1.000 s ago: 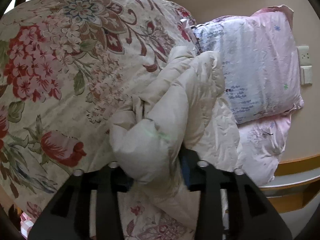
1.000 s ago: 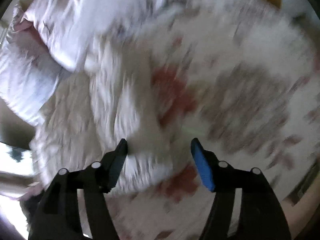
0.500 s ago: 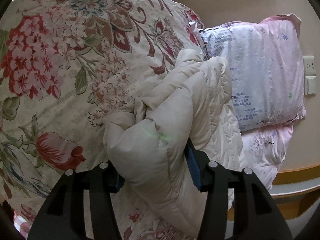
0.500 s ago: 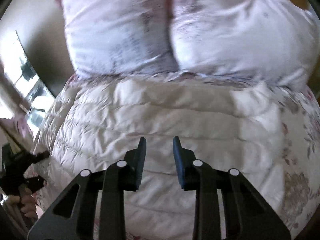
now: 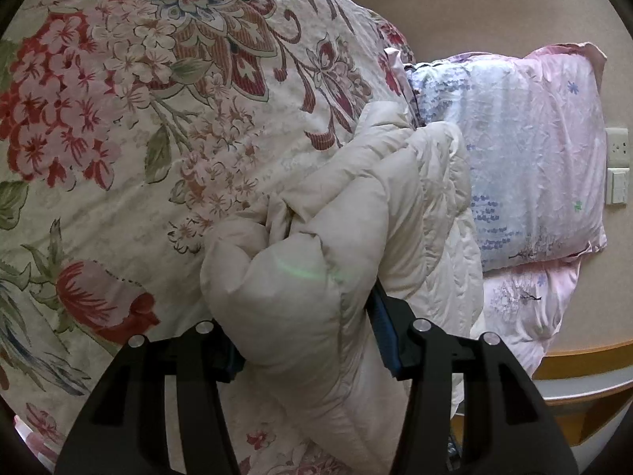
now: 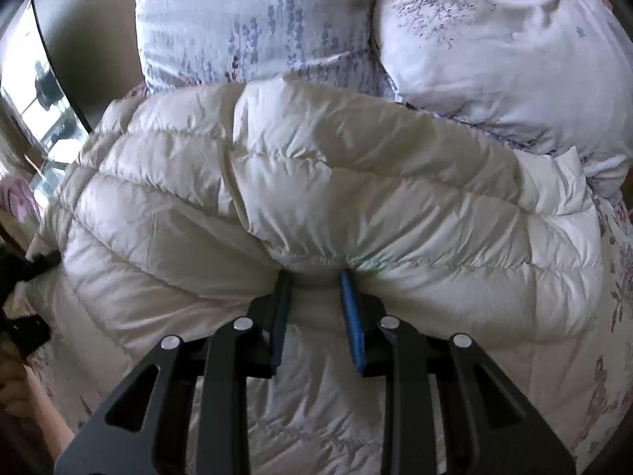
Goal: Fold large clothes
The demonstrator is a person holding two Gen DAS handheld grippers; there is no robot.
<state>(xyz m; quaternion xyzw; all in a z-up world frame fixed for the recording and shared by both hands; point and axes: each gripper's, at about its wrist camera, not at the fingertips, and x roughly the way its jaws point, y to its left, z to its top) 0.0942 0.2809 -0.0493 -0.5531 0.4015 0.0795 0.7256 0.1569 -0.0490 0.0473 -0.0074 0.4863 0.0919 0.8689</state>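
A cream quilted down jacket (image 5: 356,237) lies on a floral bedspread (image 5: 138,118). My left gripper (image 5: 304,316) is shut on a thick bunched fold of the jacket, which bulges between and over the fingers. In the right wrist view the jacket (image 6: 316,178) spreads wide across the bed below the pillows. My right gripper (image 6: 314,281) is pressed into the jacket with a pinch of its fabric between the narrowly set blue pads (image 6: 352,316). The left gripper (image 6: 23,269) shows at the left edge of that view.
Two pale pink and lilac printed pillows (image 5: 526,166) lean at the head of the bed, also in the right wrist view (image 6: 474,39). A wooden bed frame edge (image 5: 585,356) and wall sockets (image 5: 617,150) are to the right. A window (image 6: 35,99) is at left.
The right gripper swung from the floral bedspread to the jacket, closed from wide open and now pinches the fabric. The left gripper keeps its hold and has shifted slightly.
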